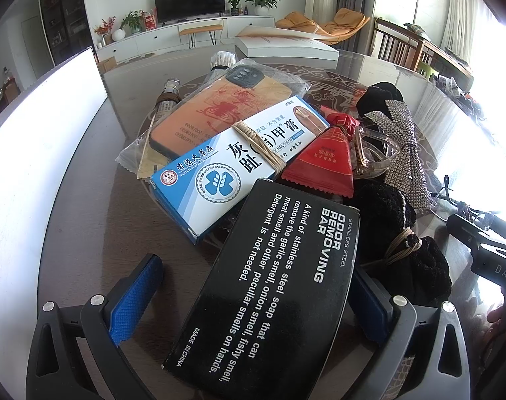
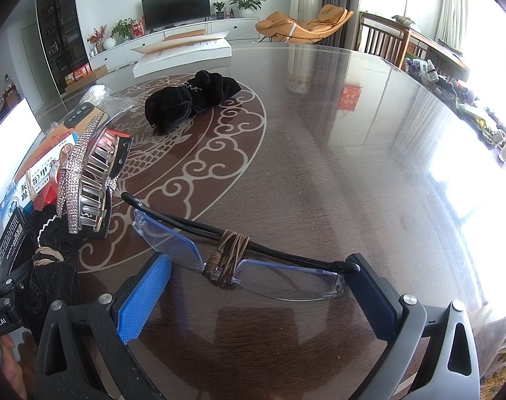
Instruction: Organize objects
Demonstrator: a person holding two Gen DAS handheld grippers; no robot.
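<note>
Left gripper [image 1: 253,300] straddles the black soap box [image 1: 269,293], released; right gripper [image 2: 259,286], lower frame, brackets folded glasses [image 2: 239,260], unclenched, for pile sorting.

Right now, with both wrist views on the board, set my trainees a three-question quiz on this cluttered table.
1. True or false: the black box lies between the fingers of the left gripper.
2. What is wound round the middle of the glasses?
3. The blue-and-white carton rests partly on: A) the bagged phone case; B) the hair claw; C) the black cloth bundle.

Key: 1 true; 2 brown cord; 3 A.
</note>
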